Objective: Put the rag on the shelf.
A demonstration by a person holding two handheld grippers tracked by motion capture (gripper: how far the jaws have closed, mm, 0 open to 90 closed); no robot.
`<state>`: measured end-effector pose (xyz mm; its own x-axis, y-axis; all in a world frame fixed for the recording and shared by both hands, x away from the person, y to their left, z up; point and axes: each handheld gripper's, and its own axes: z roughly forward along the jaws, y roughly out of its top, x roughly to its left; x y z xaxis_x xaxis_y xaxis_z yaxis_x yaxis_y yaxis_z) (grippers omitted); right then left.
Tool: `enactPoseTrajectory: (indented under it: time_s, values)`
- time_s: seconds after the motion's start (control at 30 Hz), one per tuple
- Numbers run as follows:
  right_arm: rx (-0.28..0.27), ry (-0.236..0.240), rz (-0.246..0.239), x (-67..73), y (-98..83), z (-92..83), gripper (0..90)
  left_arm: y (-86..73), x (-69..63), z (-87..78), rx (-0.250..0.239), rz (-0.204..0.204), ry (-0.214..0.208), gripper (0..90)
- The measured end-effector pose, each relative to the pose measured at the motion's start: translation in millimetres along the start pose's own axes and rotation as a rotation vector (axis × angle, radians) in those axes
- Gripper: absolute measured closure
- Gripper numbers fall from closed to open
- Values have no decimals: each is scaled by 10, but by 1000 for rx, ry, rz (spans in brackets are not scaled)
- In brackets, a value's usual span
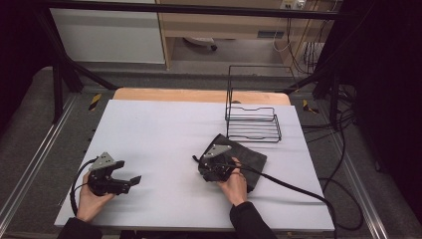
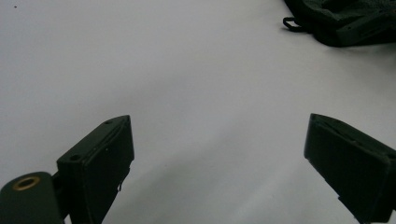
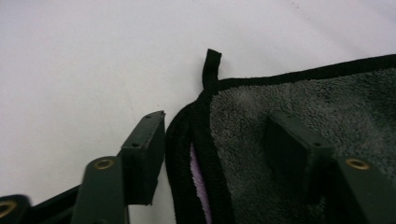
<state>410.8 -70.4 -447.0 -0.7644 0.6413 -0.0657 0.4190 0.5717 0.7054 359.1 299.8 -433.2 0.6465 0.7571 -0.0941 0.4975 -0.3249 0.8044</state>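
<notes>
The grey towel (image 1: 251, 159) lies folded on the table (image 1: 159, 134), right of the middle, near the rack (image 1: 253, 124). The right gripper (image 3: 212, 140) straddles its edge, half spread, not pinching yet. The left gripper (image 2: 219, 158) waits, spread wide. Lifting is still left.

Two tongs (image 1: 130, 181) (image 1: 199, 162), one grey towel (image 1: 251, 158), one wire rack (image 1: 253, 124).

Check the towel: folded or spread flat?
Folded. In the right gripper view the grey towel shows stacked black-trimmed edges at its corner, a lilac layer between them. The right gripper straddles that corner.
</notes>
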Motion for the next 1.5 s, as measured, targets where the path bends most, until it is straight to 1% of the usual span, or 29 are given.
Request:
enactPoseTrajectory:
  time_s: [0.03, 0.07, 0.1, 0.3, 0.4, 0.43, 0.47, 0.5, 0.53, 0.57, 0.73, 0.8, 0.83, 0.87, 0.9, 0.93, 0.97, 1.0, 1.03, 1.07, 1.17, 1.2, 1.23, 1.27, 1.37, 1.5]
  values:
    - [-1, -3, -12, 0, -4, 1, 421, 0, 0, 0, 0, 0, 0, 84]
    - [-1, -3, -12, 0, -4, 1, 421, 0, 1, 0, 0, 1, 0, 84]
    - [4, -10, -27, 8, -7, -1, 435, -1, 1, 0, 1, 1, 0, 84]
    - [8, -18, -45, 3, -9, -3, 463, -2, 3, -8, -1, 0, 2, 84]
    - [13, -19, -50, -8, -5, -5, 512, -2, 3, -6, -1, -1, 2, 84]
    - [13, -19, -50, -8, -5, -5, 512, -2, 2, -5, 1, 0, 2, 84]
    - [15, -20, -51, -24, 1, -5, 545, -3, 2, -5, 1, 0, 2, 84]
    - [20, -19, -54, -35, 5, -8, 557, -2, 2, -6, 1, 0, 1, 84]
    - [23, -18, -51, -40, 7, -11, 597, -2, 3, -8, 0, 0, 1, 85]
    - [27, -30, -63, -44, 8, -13, 613, -2, 4, -9, -1, -1, 1, 85]
    - [25, -25, -51, -48, 10, -18, 610, -2, 2, -7, 1, 0, 1, 85]
    - [23, -12, -45, -49, 11, -43, 567, -2, 1, -10, -1, 0, -1, 85]
    - [19, -6, -27, -42, 10, -57, 529, -2, 4, -13, 2, 3, -1, 85]
    - [16, 5, -22, -35, 8, -74, 489, -2, 4, -13, 2, 3, -1, 85]
    - [16, 5, -22, -35, 8, -74, 489, -3, 6, -13, 1, 2, -1, 85]
    - [22, 2, -37, 6, -6, -103, 464, -4, 7, -8, 0, -2, 0, 86]
    - [23, -9, -55, 33, -19, -111, 466, -4, 6, -7, 2, -2, 1, 86]
    - [29, -25, -84, 50, -34, -113, 477, -3, 2, -7, 1, -1, 0, 86]
    - [29, -25, -84, 50, -34, -113, 477, -3, 2, -7, 1, -1, 0, 87]
    - [29, -45, -115, 67, -56, -94, 482, 0, -6, -7, 1, 3, 0, 87]
    - [24, -51, -105, 57, -55, -79, 507, 1, -6, -7, 1, 3, 0, 87]
    - [27, -69, -110, 32, -48, -75, 588, -3, -3, -7, 1, 1, -1, 87]
    - [30, -72, -129, 20, -47, -69, 589, -3, -3, -7, 1, 1, -1, 87]
    - [30, -69, -119, 13, -43, -62, 592, -4, -1, -9, 1, 1, 0, 86]
    - [33, -67, -125, 3, -39, -58, 606, -5, 9, -15, 1, 2, -1, 87]
    - [34, -68, -127, 3, -40, -59, 656, -1, -7, -9, 1, 3, -2, 88]
